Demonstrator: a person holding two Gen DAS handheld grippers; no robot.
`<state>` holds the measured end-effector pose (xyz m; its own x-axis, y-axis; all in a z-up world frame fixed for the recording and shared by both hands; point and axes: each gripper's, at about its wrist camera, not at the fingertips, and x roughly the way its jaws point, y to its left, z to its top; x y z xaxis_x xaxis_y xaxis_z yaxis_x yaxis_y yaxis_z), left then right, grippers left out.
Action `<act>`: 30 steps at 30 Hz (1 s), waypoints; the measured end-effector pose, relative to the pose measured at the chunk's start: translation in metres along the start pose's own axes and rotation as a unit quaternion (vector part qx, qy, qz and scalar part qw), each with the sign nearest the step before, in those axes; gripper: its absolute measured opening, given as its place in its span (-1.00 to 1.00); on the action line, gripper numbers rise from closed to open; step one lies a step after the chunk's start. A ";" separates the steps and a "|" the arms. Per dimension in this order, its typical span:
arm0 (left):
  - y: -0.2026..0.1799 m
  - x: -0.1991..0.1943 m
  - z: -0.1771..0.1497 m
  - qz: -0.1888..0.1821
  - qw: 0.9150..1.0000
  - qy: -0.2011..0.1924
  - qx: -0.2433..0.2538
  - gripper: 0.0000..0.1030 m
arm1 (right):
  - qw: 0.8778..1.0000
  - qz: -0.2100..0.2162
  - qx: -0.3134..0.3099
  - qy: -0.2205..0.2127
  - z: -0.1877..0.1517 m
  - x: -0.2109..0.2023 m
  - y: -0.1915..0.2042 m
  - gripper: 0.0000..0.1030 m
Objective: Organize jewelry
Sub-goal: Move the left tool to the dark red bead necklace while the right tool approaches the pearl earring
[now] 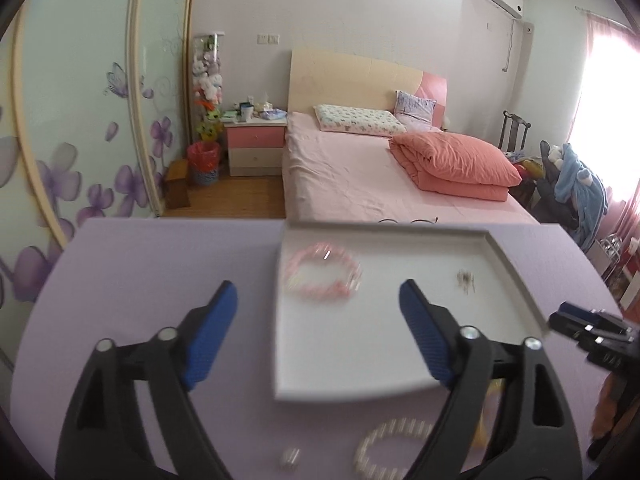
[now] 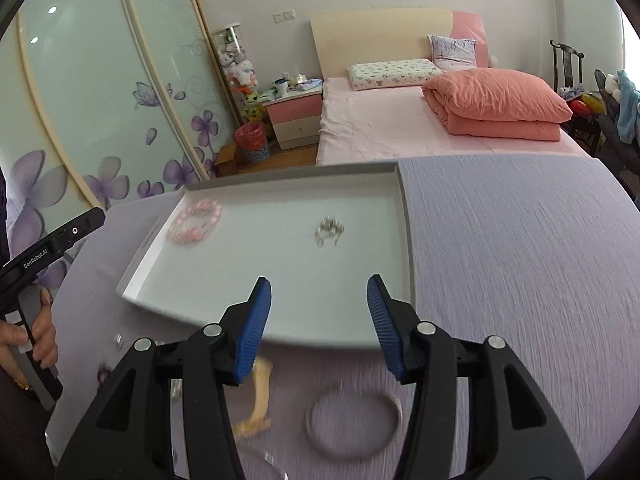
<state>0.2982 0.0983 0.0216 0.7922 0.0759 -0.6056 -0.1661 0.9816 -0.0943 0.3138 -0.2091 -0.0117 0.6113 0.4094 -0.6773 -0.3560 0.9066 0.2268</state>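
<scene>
The left gripper (image 1: 318, 300) has its jaws wide apart and holds nothing; the pink bracelet (image 1: 322, 273) lies in the white tray (image 1: 505, 252), just ahead between them. The right gripper (image 2: 319, 298) also stands open and empty; a silver bangle (image 2: 354, 424) lies on the table (image 2: 520, 260), below its jaws.

Tray (image 2: 406, 240) on the table (image 2: 520, 260), at its far edge, with the bed (image 2: 380, 124) behind. In the tray: beaded bracelet (image 2: 195, 221) toward the left, small cluster of metal pieces (image 2: 329, 229) toward the right, well apart. On the table before the tray's near rim: bangle (image 2: 354, 424), with an oblong piece (image 2: 258, 396) to its left; a second beaded bracelet (image 1: 390, 448) further left. Nightstand (image 2: 296, 118) left of the bed; wardrobe (image 2: 92, 112) along the left wall.
</scene>
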 end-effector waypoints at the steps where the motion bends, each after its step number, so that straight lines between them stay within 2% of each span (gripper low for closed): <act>1: 0.004 -0.013 -0.013 0.003 1.000 -0.003 0.002 0.71 | 1.000 -0.003 -0.001 -0.002 -0.009 -0.008 0.001 0.08; 4: 0.010 -0.044 -0.046 0.010 1.000 -0.007 0.009 0.82 | 1.000 -0.011 -0.007 -0.008 -0.036 -0.029 0.004 0.14; 6: 0.015 -0.063 -0.070 0.016 1.000 -0.004 0.014 0.85 | 1.000 -0.019 -0.009 -0.014 -0.050 -0.039 0.007 0.25; 14: 0.022 -0.110 -0.128 0.020 1.000 -0.005 0.012 0.91 | 1.000 -0.024 0.017 -0.009 -0.098 -0.058 0.008 0.28; 23: 0.030 -0.118 -0.154 0.026 1.000 0.007 -0.009 0.94 | 0.998 -0.038 0.043 -0.013 -0.124 -0.065 0.005 0.35; 30: 0.030 -0.111 -0.160 0.025 0.999 0.020 -0.016 0.94 | 0.998 -0.050 0.044 0.000 -0.134 -0.062 0.000 0.35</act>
<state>0.1108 0.0916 -0.0405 0.7584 0.1171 -0.6412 -0.2243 0.9705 -0.0881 0.1814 -0.2478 -0.0635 0.6410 0.3158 -0.6995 -0.2287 0.9486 0.2187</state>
